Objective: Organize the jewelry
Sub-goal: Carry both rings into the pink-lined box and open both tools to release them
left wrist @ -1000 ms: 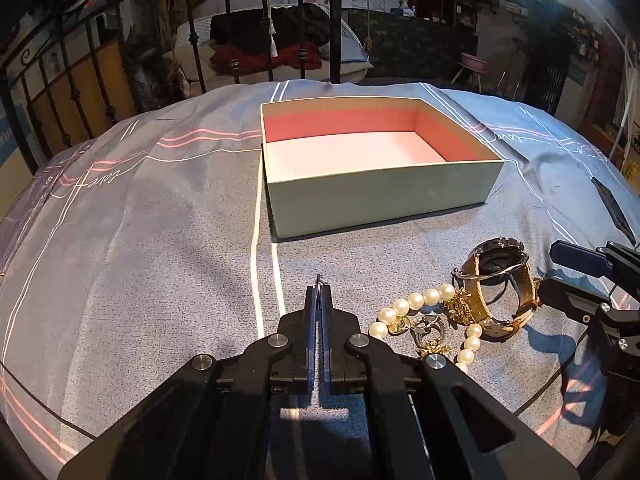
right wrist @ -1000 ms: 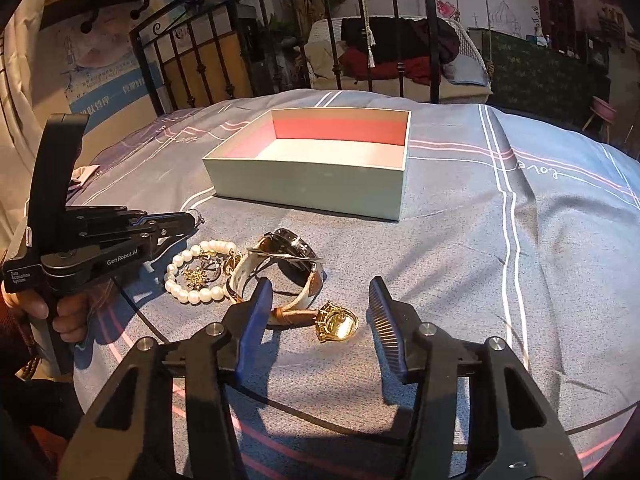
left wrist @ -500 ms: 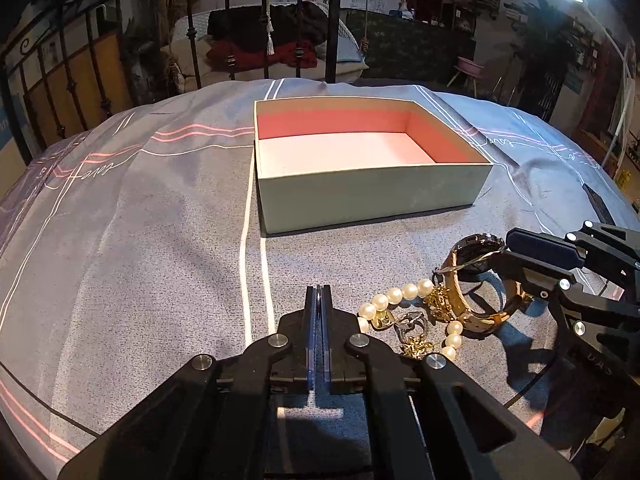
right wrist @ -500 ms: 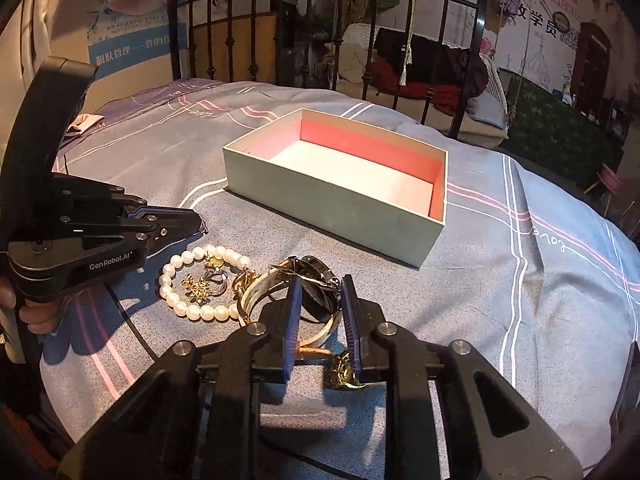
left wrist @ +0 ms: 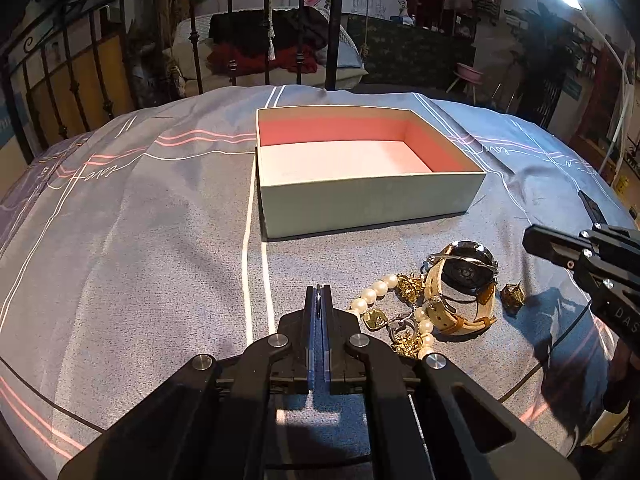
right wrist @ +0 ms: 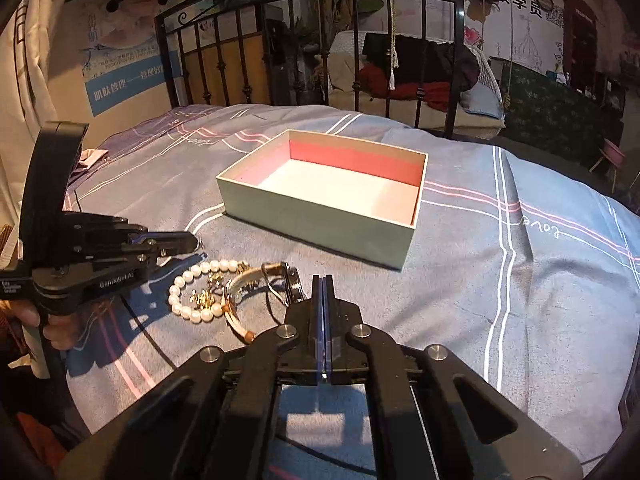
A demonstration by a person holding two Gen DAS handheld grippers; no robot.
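A gold-strapped watch (left wrist: pixel 464 280) lies on the blue bedcover beside a pearl bracelet (left wrist: pixel 376 292) with gold charms and a small gold pendant (left wrist: pixel 513 294). Behind them stands an open pale-green box (left wrist: pixel 360 200) with a pink lining. My left gripper (left wrist: pixel 319 292) is shut and empty, just left of the pearls. My right gripper (right wrist: pixel 322 280) hovers right of the watch (right wrist: pixel 280 276), its jaws closing flat together with nothing between them. From the right wrist the pearl bracelet (right wrist: pixel 188 276) and the box (right wrist: pixel 320 216) show; the pendant is hidden.
A black iron bed rail (left wrist: pixel 336 20) runs along the far edge of the bed, with clothes piled beyond it. A hand (right wrist: pixel 52 328) holds the left gripper (right wrist: pixel 192 242) at the left. Striped bedcover spreads around the box.
The right gripper's jaws went from wide open to pressed together and pulled back a little from the watch. The watch and pendant stay on the bed. The left gripper kept still.
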